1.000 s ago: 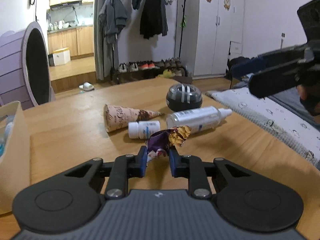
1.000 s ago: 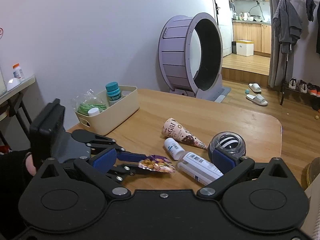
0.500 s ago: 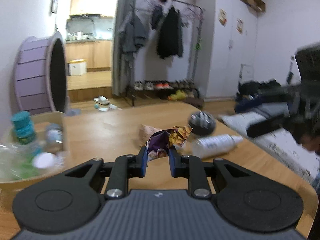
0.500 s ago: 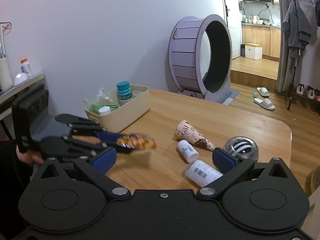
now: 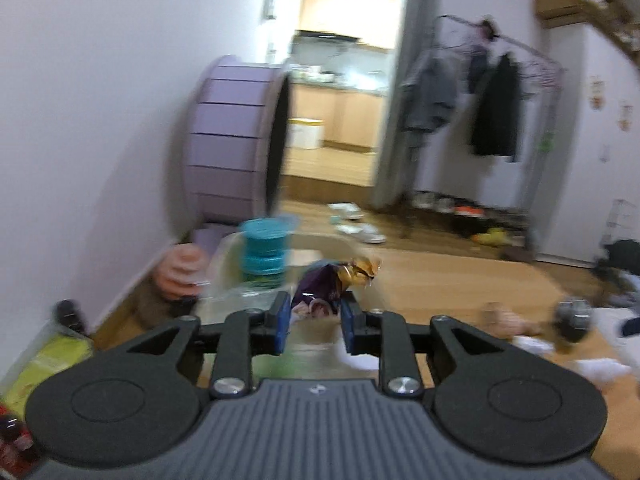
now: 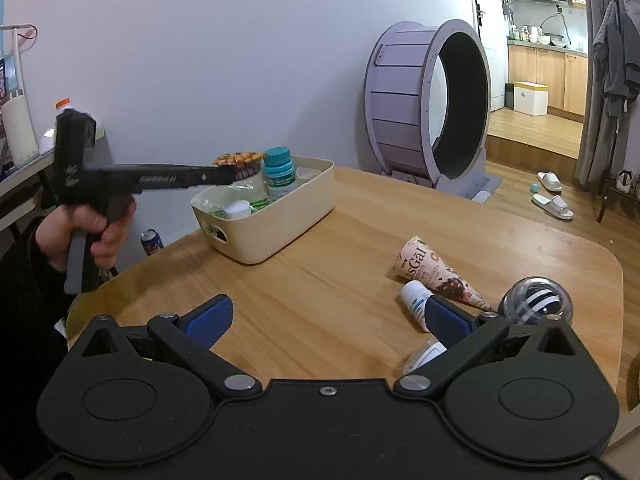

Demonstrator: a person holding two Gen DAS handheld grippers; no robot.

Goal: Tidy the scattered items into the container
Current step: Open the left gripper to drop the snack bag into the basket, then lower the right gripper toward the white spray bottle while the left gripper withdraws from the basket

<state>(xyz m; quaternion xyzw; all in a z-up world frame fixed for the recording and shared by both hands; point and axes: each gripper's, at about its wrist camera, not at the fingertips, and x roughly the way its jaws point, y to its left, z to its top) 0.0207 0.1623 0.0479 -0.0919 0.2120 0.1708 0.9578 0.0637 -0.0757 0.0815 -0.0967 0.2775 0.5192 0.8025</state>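
Note:
My left gripper (image 5: 314, 318) is shut on a crumpled purple and gold snack wrapper (image 5: 332, 284) and holds it in the air above the near end of the cream container (image 6: 280, 216). The right wrist view shows the wrapper (image 6: 239, 159) over the container's left end. A teal-capped bottle (image 6: 280, 172), a white-capped bottle and a clear bag lie inside. My right gripper (image 6: 326, 316) is open and empty above the table. A paper cone (image 6: 434, 274), a small white bottle (image 6: 416, 304), a larger white bottle (image 6: 424, 356) and a striped ball (image 6: 534, 302) lie at the table's right.
A purple wheel (image 6: 428, 108) stands on the floor behind the wooden table (image 6: 320, 280). A can (image 6: 151, 241) sits past the table's left edge. A side shelf with bottles (image 6: 18, 132) is at far left.
My left gripper has lifted the wrapper and swung left from beside the scattered items to above the container. The right gripper stayed open and backed off slightly.

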